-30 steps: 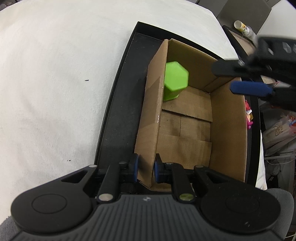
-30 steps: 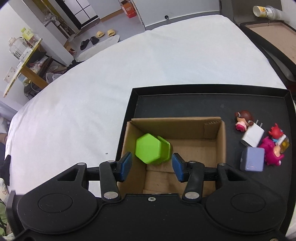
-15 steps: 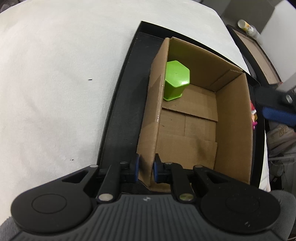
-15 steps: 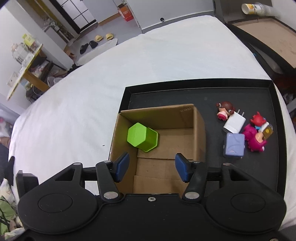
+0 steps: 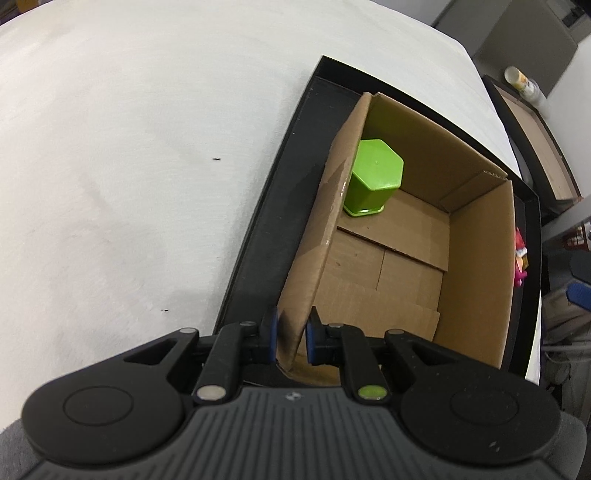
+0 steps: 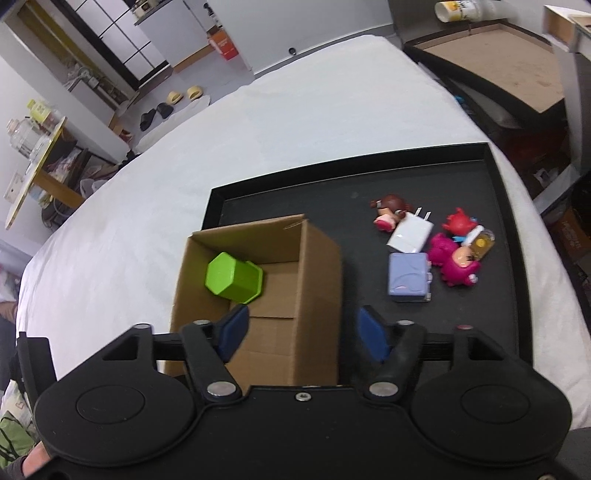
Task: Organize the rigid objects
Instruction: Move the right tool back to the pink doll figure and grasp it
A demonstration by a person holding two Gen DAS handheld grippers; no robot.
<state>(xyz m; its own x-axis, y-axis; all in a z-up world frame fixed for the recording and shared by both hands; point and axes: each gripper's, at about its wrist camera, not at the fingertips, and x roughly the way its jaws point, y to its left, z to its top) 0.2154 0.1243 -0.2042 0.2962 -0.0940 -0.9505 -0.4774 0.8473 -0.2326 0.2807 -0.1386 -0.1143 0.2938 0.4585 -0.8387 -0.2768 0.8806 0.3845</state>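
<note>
A green hexagonal cup (image 5: 373,181) stands upside down in the far left corner of an open cardboard box (image 5: 476,266); it also shows in the right wrist view (image 6: 232,277). The box (image 6: 317,280) sits in a black tray (image 6: 369,184). My left gripper (image 5: 290,334) is shut on the box's near left wall. My right gripper (image 6: 301,334) is open and empty, raised above the box's near right side. Loose on the tray right of the box lie a lilac block (image 6: 408,277), a white charger (image 6: 410,236) and several small figurines (image 6: 456,264).
The tray lies on a white cloth-covered surface (image 6: 258,136). A second dark tray with a brown base (image 6: 498,59) and a cup (image 6: 458,9) stand beyond the far right edge. Room furniture and shoes are in the background at left.
My right gripper has let go of the green cup inside the box, pulled back and up, and swung to the right. My left gripper has kept its hold on the box wall.
</note>
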